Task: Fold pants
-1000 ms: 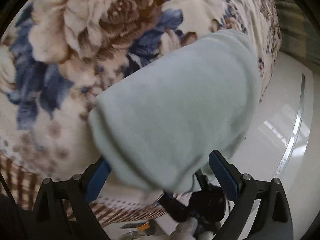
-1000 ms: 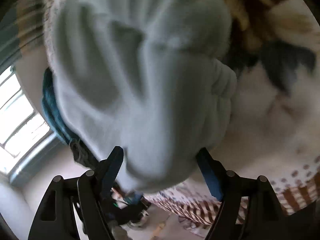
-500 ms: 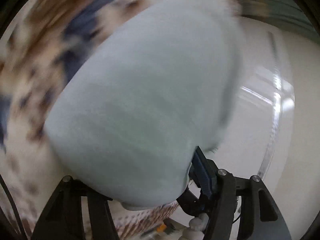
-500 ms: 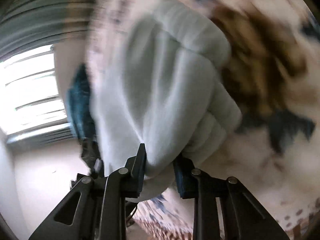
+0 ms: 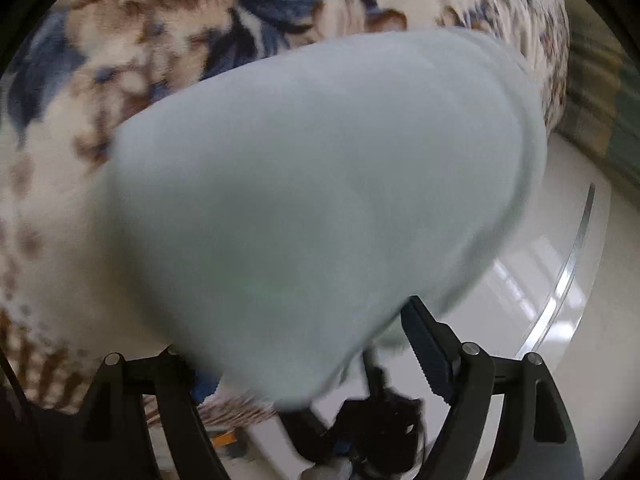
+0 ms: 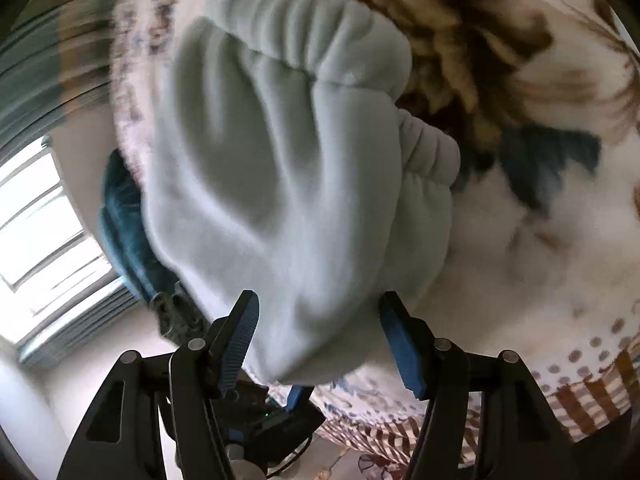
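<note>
Pants first: we've got a pair of pale mint-green fleece pants lying folded on a fuzzy cream blanket with big brown and blue flowers, and they fill most of both wrist views.

From the left wrist view, the soft smooth fabric bulges right over the left gripper. Its blue-padded finger at about 5 o'clock stands clear of the cloth, and the other finger at 7 o'clock is mostly buried under the fabric. The jaws stand wide apart with the cloth edge hanging between them, not pinched. A glossy white floor shows from 3 to 5 o'clock.

From the right wrist view, we can see the gathered elastic waistband up at 12 o'clock, with another bunched fold at 2 o'clock. The right gripper also has its jaws spread, blue pads sitting either side of the lower edge of the pants at 6 o'clock, just beside the cloth but not clamped on it. A dark teal fabric piece peeks out at 9 o'clock, next to a bright window. The blanket's striped and dotted border runs along 4 to 5 o'clock.
</note>
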The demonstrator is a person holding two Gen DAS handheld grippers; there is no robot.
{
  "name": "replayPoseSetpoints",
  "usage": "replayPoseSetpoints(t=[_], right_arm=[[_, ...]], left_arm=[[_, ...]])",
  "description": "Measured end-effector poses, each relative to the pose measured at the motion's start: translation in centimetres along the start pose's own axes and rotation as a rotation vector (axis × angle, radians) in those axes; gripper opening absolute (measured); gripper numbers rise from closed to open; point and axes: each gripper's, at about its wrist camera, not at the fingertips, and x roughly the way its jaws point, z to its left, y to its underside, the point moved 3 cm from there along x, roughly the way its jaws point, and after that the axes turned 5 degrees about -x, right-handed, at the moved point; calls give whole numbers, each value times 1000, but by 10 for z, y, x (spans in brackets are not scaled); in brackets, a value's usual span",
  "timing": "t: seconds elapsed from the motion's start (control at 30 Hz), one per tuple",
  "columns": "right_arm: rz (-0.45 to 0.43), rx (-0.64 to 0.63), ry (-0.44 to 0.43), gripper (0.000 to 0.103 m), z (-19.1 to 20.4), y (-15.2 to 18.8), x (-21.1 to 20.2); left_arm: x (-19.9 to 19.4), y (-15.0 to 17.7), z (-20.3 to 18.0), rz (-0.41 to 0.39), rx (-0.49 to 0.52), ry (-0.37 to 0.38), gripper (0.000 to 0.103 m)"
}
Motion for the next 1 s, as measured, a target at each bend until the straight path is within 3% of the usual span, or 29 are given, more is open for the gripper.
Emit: replayPoseSetpoints(t=[0.03, 0.07, 0.1, 0.17, 0.23, 0.27, 0.33, 0.37, 0.43, 0.53, 0.63, 0.67, 0.7, 0.8, 0.93, 1.0], right_arm=[[1, 26, 23, 61, -4, -4, 5], [-7, 45, 33, 47, -5, -6, 9], [-15, 36, 32, 42, -1, -6, 12], [-43, -86, 23, 35, 16, -1, 8], [-118, -293, -82, 30, 40, 12, -10], [-174, -402, -155, 27, 48, 20, -22], [-200, -485, -188, 26, 42, 23, -26], [-194, -459, -189, 26, 29, 18, -21], [-165, -403, -141, 26, -5, 10, -13], [-97, -385, -44, 28, -23, 10, 1], [-33, -334, -43, 49, -24, 18, -4], [-34, -317, -40, 62, -24, 20, -11], [-53, -305, -27, 72, -14, 14, -13], [-136, -257, -28, 72, -17, 9, -35], [-193, -179, -80, 72, -18, -13, -42], [-193, -150, -71, 69, -18, -22, -40]], left_arm=[[3, -3, -3, -21, 8, 6, 72], [6, -3, -7, -34, 33, 19, 64], [6, 0, -16, -28, 72, 57, 55], [-3, 6, -30, -21, 207, 132, 47], [-14, 19, -47, -2, 406, 246, 41], [-16, 22, -52, 36, 484, 349, 40], [-7, 11, -44, 69, 558, 392, 37], [4, 2, -31, 125, 519, 442, 37], [21, -19, 1, 120, 437, 361, 37], [21, -29, 32, 108, 339, 317, 43], [5, -23, 30, 92, 337, 269, 54], [-1, -21, 28, 87, 326, 253, 58], [-7, -19, 27, 80, 314, 219, 70], [-20, -13, 25, 68, 265, 153, 76], [-2, -4, 25, 109, 167, 161, 78], [13, 6, 32, 131, 67, 167, 78]])
